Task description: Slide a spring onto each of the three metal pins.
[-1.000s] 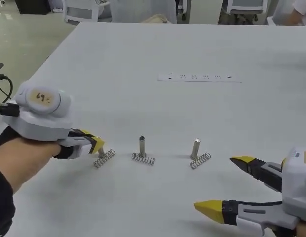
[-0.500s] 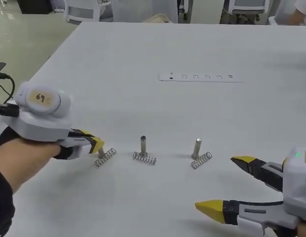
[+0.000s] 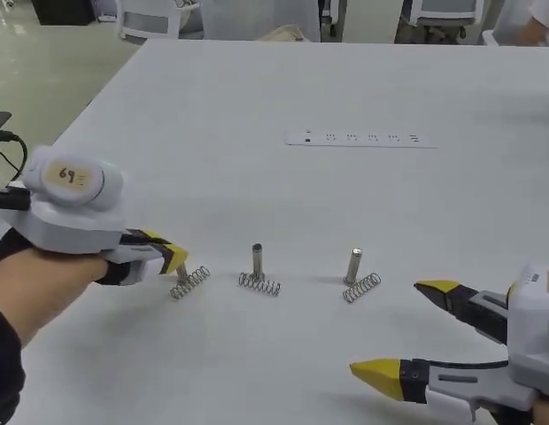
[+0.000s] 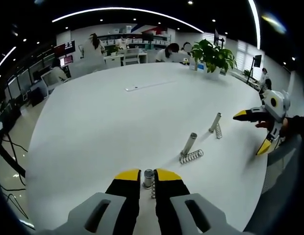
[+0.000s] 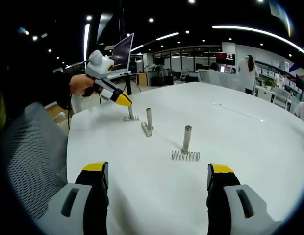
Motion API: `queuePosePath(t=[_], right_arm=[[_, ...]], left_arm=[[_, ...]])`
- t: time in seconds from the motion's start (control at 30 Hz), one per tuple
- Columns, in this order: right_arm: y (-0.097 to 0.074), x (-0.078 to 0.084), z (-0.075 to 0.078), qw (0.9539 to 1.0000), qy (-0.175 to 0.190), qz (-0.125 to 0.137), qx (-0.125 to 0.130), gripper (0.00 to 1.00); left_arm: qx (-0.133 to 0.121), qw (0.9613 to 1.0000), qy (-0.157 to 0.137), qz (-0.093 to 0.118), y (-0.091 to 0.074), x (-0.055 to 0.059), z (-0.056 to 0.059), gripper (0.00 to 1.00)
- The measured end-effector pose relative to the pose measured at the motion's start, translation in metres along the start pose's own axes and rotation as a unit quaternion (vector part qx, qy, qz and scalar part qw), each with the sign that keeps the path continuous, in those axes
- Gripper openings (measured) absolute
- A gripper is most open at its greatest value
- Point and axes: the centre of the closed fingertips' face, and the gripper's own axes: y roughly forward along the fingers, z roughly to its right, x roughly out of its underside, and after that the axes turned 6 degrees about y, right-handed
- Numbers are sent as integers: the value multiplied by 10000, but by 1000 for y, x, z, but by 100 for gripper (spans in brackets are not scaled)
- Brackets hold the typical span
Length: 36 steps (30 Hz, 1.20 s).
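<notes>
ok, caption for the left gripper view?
Left gripper clamps the nearest pin; two more pins stand ahead, springs lying beside them.

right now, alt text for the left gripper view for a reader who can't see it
The left yellow-tipped tool grips the nearest short metal pin, upright on a white table. Beyond stand two more metal pins, each with a coiled wire spring lying at its base, and the right tool held open.

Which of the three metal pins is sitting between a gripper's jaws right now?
The leftmost metal pin, clamped by the left hand-held gripper; the middle pin and right pin stand free.
</notes>
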Motion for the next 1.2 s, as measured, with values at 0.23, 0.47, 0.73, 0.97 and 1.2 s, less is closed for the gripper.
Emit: queuePosePath(t=[0.23, 0.47, 0.73, 0.97, 1.2], right_arm=[[0, 0, 0, 10000, -7, -13, -2, 82], [0, 0, 1, 10000, -7, -9, 19, 82], [0, 0, 2, 10000, -9, -19, 39, 82], [-1, 0, 3, 10000, -8, -16, 57, 82], [-1, 0, 3, 10000, 7, -15, 74, 82]], left_arm=[[-39, 9999, -25, 96, -7, 1, -5, 9], [6, 10000, -30, 18, -10, 15, -4, 14], [192, 9997, -3, -136, -5, 31, 7, 14], [271, 9992, 97, -274, 4, 41, 15, 13], [275, 9987, 236, -371, 11, 44, 18, 12]])
